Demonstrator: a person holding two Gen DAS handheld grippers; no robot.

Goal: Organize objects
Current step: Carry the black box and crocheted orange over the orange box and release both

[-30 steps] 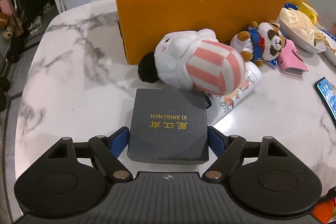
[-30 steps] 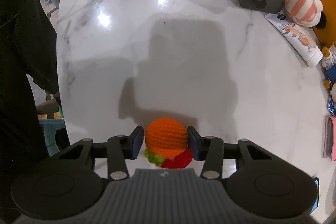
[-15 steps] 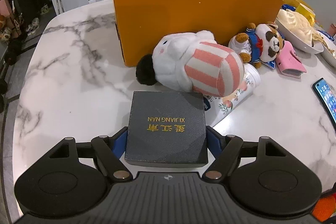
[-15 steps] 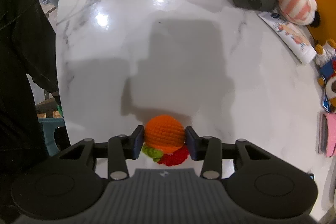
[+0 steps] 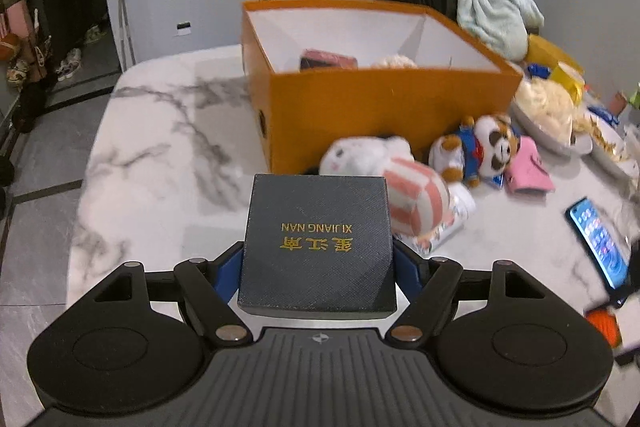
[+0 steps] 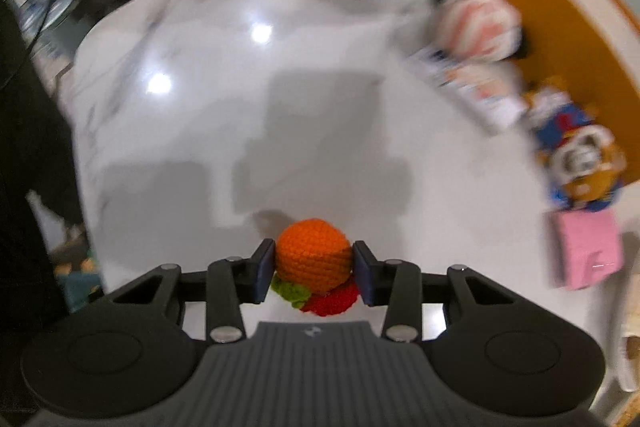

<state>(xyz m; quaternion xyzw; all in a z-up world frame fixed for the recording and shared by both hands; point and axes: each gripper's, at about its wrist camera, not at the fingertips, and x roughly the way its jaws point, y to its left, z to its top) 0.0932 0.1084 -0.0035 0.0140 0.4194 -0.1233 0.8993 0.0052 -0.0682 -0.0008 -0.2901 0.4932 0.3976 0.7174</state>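
Dark box (image 5: 316,243) and crocheted orange toy (image 6: 313,254), each claw-gripped, now lifted off marble table (image 5: 160,147).

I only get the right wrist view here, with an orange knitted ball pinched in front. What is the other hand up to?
Observer: The left tool grips a dark box with gold lettering, lifted clear of the marble table.
Operator: My picture is blurred near that orange carton. Is anything in it?
Observer: Yes. In the orange carton lie a reddish-pink item and something pale and fluffy, both only partly visible over the wall.
Operator: Anything on the table I cannot see?
Observer: A phone with its screen lit lies at the right side, beyond the pink pouch.
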